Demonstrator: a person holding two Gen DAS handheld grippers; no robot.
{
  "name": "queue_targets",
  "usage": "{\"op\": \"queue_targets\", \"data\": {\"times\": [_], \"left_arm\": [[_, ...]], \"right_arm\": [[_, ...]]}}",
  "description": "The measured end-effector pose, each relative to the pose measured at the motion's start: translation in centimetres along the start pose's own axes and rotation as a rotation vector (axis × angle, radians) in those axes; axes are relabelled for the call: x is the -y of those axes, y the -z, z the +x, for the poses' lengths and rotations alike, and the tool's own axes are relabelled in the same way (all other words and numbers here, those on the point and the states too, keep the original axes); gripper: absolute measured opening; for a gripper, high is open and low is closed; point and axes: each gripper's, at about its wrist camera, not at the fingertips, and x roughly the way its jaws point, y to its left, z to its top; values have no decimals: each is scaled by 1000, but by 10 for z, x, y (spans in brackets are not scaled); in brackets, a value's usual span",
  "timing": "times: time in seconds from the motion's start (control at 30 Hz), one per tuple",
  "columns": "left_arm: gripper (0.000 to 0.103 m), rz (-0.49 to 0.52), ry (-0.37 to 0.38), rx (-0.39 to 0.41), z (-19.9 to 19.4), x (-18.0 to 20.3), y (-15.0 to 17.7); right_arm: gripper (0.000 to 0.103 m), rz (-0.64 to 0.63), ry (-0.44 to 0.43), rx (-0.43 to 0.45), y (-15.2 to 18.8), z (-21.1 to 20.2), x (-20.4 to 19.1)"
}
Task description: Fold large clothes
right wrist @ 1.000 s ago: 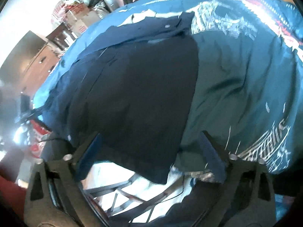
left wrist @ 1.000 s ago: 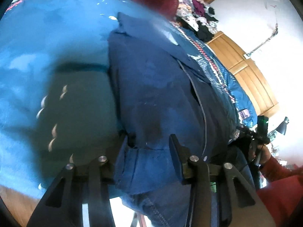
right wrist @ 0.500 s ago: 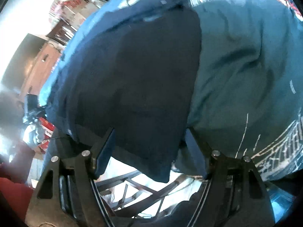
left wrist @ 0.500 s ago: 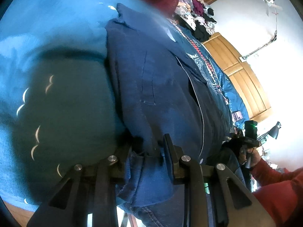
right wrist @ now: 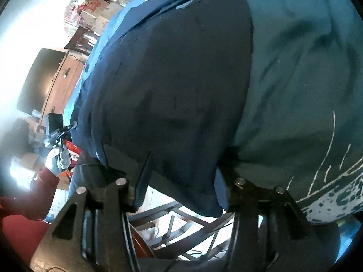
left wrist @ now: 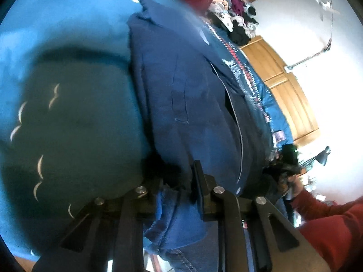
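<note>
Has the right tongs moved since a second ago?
Yes. The right tongs have closed in on the navy shirt's hem, its fingers now narrower around it; the teal bedspread looms larger.

A wooden wardrobe (left wrist: 288, 95) stands behind a clothes heap (left wrist: 236, 15); a dark screen (right wrist: 38, 79) hangs opposite.

Two close wrist views, shared shirt (left wrist: 192, 104)

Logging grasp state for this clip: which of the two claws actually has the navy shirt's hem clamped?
The left claw: its fingers are closed on the bunched hem of the navy shirt. The right claw is spread wide, with the hem hanging loose between its fingers.
</note>
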Motion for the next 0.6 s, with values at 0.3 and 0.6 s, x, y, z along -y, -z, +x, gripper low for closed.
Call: {"op": "queue_targets", "data": {"times": [0.3,0.6], "left_arm": [[14,-39,132,156,-35,44,-12],[14,-36,304,364,-60,88,-109]], "right_arm": [[2,23,-166,240,-11,-88,-36],[1,-14,-302,365,-108,-127,-59]]}}
